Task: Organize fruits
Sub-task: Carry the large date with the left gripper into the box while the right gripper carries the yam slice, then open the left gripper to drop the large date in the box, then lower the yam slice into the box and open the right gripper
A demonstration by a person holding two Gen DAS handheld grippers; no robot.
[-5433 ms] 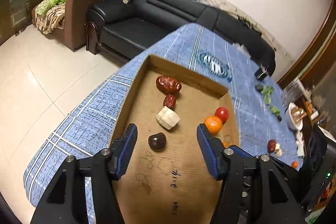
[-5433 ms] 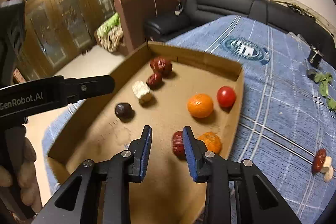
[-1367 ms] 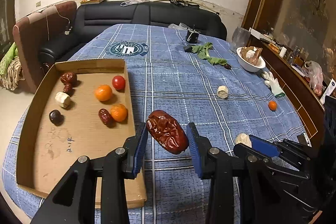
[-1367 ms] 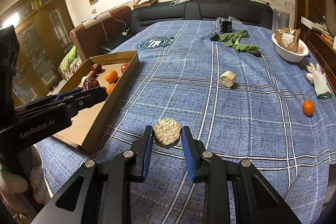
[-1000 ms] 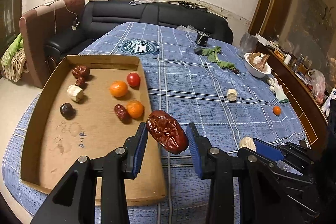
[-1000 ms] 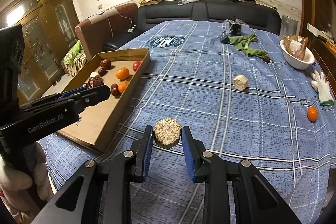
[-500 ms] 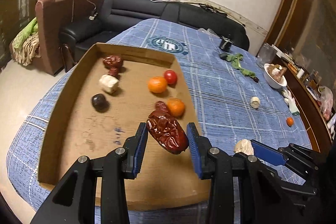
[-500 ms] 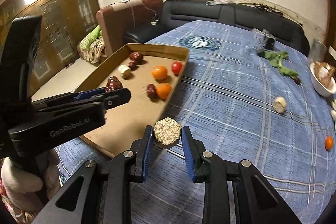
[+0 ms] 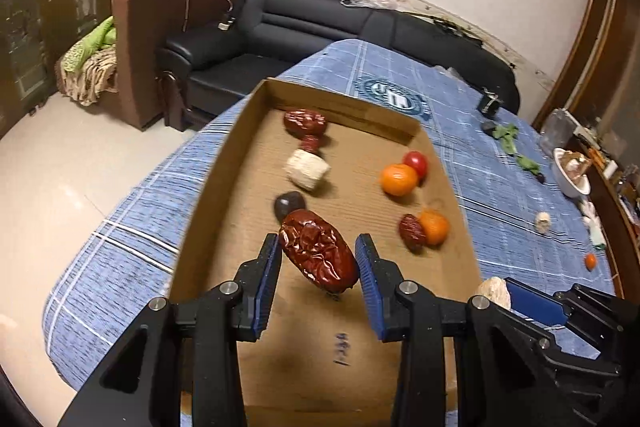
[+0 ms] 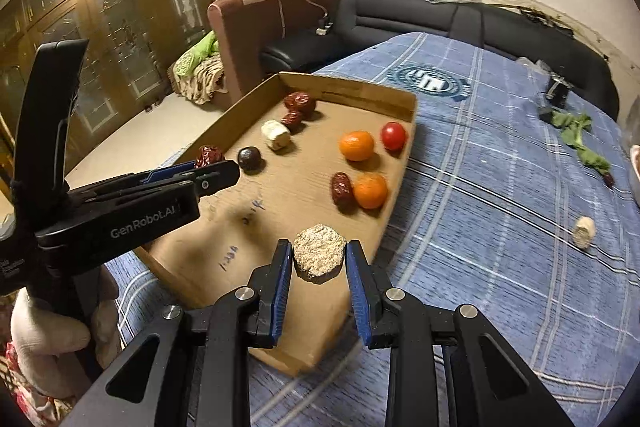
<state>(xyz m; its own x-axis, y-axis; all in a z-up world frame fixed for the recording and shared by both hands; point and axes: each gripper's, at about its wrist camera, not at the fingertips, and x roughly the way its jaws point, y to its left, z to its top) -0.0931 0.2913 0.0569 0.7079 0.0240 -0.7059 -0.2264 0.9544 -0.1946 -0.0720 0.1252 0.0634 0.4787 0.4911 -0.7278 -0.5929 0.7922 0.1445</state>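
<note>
Matt cardboard tray (image 9: 224, 163), woven cloth (image 10: 500, 155) (checked), glossy wrinkled date (image 9: 318, 255).

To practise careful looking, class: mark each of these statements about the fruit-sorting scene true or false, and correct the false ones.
1. The left gripper holds a wrinkled red date between its jaws. True.
2. The right gripper is empty. False: its jaws are shut on a pale rough round piece.
3. Two oranges lie in the cardboard tray. True.
4. The red tomato lies on the blue cloth outside the tray. False: it lies in the tray, beside the farther orange.
5. The blue cloth holds nothing but the tray. False: a small orange fruit and a pale chunk lie on it.
</note>
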